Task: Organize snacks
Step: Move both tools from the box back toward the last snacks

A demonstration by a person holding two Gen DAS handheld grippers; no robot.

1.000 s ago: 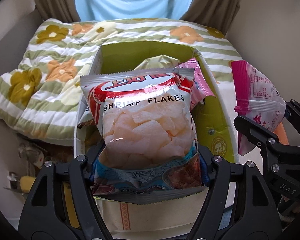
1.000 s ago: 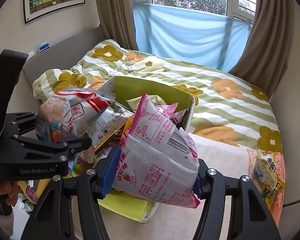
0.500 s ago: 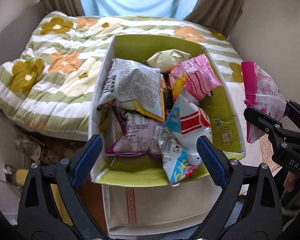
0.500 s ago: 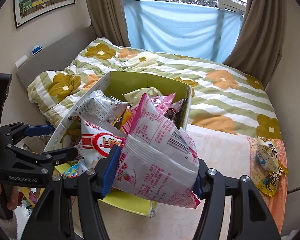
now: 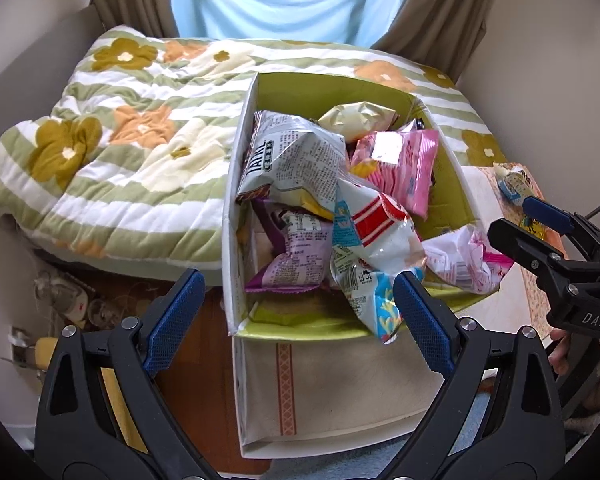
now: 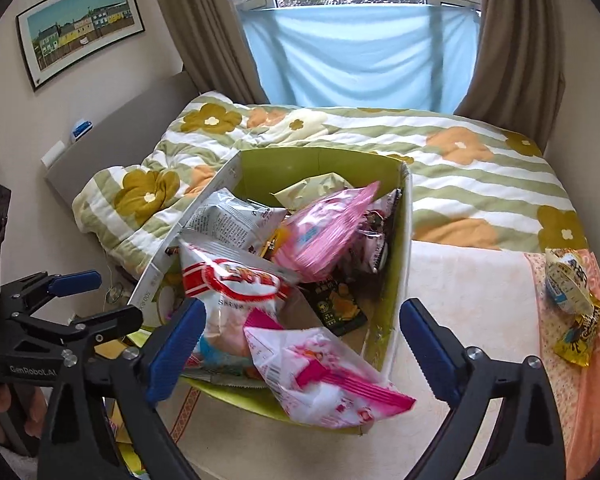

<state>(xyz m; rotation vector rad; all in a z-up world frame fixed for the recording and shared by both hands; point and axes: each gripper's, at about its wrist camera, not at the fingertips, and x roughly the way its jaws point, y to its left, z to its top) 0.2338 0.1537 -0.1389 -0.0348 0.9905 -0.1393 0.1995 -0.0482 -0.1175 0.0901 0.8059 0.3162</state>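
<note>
Both grippers are over the green box [image 5: 452, 168] on the bed, and neither one is pinching anything. The left gripper [image 5: 296, 320] has its blue pads spread wide after just opening up, and nothing sits between them except the view down into the box. The shrimp flakes bag [image 5: 380, 232], white with a red label, lies on top of the pile at the near end of the box, with its lower end hanging over the front rim.

The right gripper [image 6: 300, 340] has just popped open too, jaws wide apart. The pink and white bag [image 6: 324, 376] sits between the pads but they aren't touching it. It's draped over the near corner of the box, half in and half sticking out over the rim, right beside the shrimp flakes bag.

The rest of the box is a heap: a grey-white bag [image 5: 296, 156] towards the left wall, a purple packet [image 5: 296, 260] under it, a pink packet [image 5: 400, 164] further back and a pale gold one [image 5: 356, 116] at the far end.

Over on the right, on the orange cloth [image 6: 588, 380], a couple more snacks [image 6: 572, 292] lie well apart from the box. The flowery striped quilt [image 5: 140, 152] covers the bed behind.
</note>
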